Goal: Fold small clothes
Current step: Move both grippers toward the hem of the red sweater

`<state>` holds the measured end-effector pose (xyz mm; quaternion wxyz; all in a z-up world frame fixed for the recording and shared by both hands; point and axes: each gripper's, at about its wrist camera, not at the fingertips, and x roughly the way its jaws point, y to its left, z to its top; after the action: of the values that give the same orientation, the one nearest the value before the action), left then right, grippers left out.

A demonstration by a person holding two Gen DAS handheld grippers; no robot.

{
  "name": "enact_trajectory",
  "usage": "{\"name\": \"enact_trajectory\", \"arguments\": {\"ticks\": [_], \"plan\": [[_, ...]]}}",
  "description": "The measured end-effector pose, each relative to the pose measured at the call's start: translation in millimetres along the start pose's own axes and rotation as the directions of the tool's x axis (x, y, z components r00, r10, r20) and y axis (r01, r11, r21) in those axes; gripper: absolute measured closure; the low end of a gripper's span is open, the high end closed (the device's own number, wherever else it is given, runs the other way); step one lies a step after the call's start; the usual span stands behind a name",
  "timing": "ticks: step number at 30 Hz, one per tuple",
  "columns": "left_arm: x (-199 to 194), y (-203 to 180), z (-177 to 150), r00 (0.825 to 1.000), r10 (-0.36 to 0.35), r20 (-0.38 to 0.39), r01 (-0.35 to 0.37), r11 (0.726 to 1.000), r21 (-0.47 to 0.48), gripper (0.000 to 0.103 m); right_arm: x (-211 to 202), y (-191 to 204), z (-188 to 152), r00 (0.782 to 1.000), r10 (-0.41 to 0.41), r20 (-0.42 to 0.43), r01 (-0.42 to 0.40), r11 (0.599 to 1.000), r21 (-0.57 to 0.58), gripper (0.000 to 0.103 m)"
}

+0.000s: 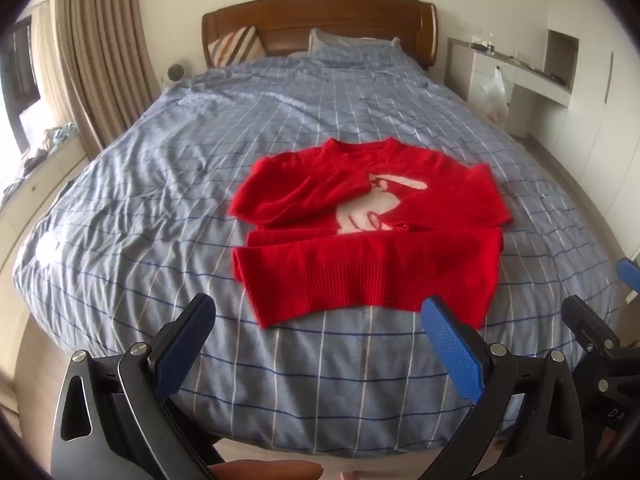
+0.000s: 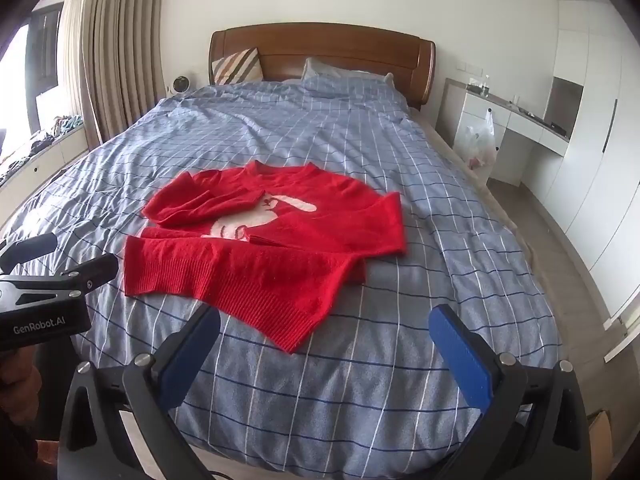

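Both tongs hang side by side, tilted downward. The left tongs [image 1: 318,316] stand spread wide, nothing between their blue pads [image 1: 454,350]. The right tongs [image 2: 324,332] gape just as wide, equally empty. A fingertip [image 1: 266,469] shows beneath the left tongs.

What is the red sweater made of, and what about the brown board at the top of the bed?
The red sweater looks like soft knitted yarn, maybe wool: its hem shows ribbed rows and the surface is fuzzy. The headboard looks like polished wood: warm brown with a slight shine.
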<state>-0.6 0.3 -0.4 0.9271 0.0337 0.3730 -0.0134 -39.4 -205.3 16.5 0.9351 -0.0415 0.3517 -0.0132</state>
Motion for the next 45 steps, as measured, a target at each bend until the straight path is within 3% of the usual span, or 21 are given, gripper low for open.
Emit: {"name": "enact_trajectory", "arguments": {"ticks": [10,16,21,26,45], "plan": [[14.5,2.1,-6.0,0.998,-0.021,-0.058,0.022,1.0,0.018,0.0,6.8,3.0,-5.6,0.999,0.004,-0.033,-0.004,1.0,-0.002,0.0],[21.4,4.3,-10.3,0.996,-0.039,-0.079,0.042,0.998,0.036,0.0,16.4,1.9,-1.4,0.997,-0.051,-0.053,0.052,0.999,0.011,0.0],[18.5,-1.0,-12.0,0.998,-0.012,-0.061,0.017,0.997,0.076,0.0,15.8,0.6,-7.8,0.995,-0.073,-0.065,0.074,0.997,0.017,0.0],[19.2,-1.4,-12.6,0.996,-0.039,-0.082,0.045,0.996,0.071,0.0,14.9,0.2,-7.8,0.994,-0.083,-0.065,0.084,0.996,0.013,0.0],[20.1,4.1,-16.1,0.996,-0.029,-0.09,0.034,0.998,0.056,0.0,13.4,-1.5,-7.5,0.993,-0.092,-0.068,0.093,0.996,0.014,0.0]]}}
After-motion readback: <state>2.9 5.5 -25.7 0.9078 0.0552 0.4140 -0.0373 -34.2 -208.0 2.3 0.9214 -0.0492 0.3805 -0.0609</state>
